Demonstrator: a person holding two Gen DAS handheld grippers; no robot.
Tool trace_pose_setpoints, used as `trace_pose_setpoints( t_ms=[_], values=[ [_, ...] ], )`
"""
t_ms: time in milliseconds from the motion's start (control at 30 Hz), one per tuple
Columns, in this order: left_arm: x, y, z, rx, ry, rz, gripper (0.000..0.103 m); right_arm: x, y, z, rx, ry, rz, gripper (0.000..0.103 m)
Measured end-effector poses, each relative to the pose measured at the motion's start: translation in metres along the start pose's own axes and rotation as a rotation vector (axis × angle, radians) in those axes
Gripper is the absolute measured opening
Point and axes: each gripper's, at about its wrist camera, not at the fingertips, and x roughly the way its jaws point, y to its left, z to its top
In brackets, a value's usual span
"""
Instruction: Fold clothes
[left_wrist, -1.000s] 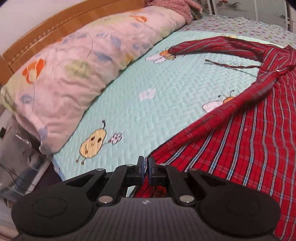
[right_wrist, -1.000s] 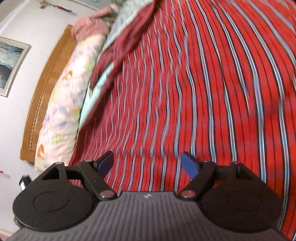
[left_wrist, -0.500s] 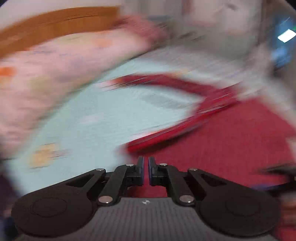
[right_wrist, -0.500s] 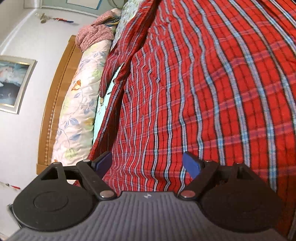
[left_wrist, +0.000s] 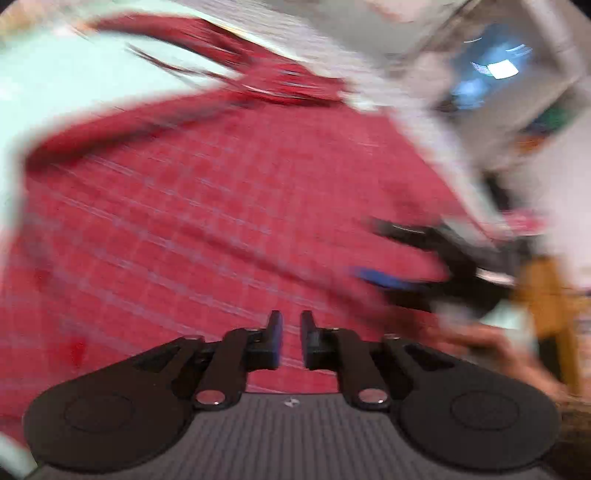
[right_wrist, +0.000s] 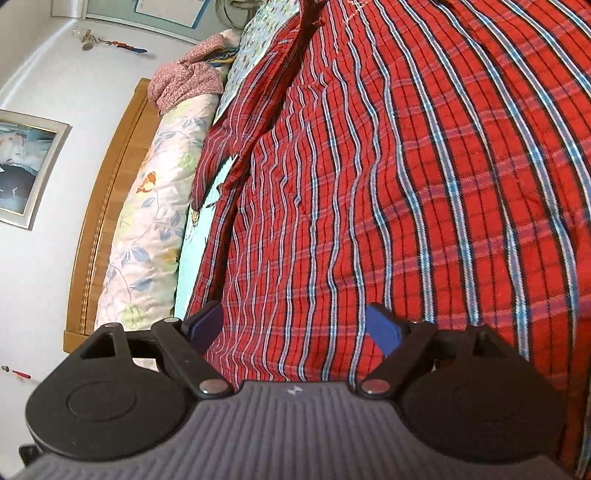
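A red plaid shirt (right_wrist: 388, 184) lies spread over the bed and fills most of both views. In the blurred left wrist view the shirt (left_wrist: 203, 221) sits below my left gripper (left_wrist: 291, 332). Its jaws are opening, with a narrow gap and nothing between them. My right gripper (right_wrist: 293, 326) hovers low over the shirt's body, open wide, and its blue pads (right_wrist: 384, 328) hold nothing. The right gripper (left_wrist: 417, 266) also shows in the left wrist view at the right, with a hand (left_wrist: 498, 343) behind it. A sleeve (right_wrist: 236, 147) lies folded in along the shirt's left side.
A mint quilted sheet (right_wrist: 188, 266) covers the bed. A floral duvet roll (right_wrist: 147, 221) lies along the wooden headboard (right_wrist: 96, 229), with a pink garment heap (right_wrist: 184, 81) at its far end. A framed picture (right_wrist: 26, 166) hangs on the wall.
My left gripper has swung right from the shirt's edge to over its body, and its jaws, shut before, have parted. My right gripper has sunk a little toward the shirt and stays open.
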Motion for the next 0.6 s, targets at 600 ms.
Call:
trace_pose_setpoints(
  t_ms=[600],
  values=[
    [-0.037, 0.033, -0.005, 0.019, -0.049, 0.465, 0.062, -0.003, -0.004, -0.001, 0.003, 0.052, 0.014, 0.086]
  ],
)
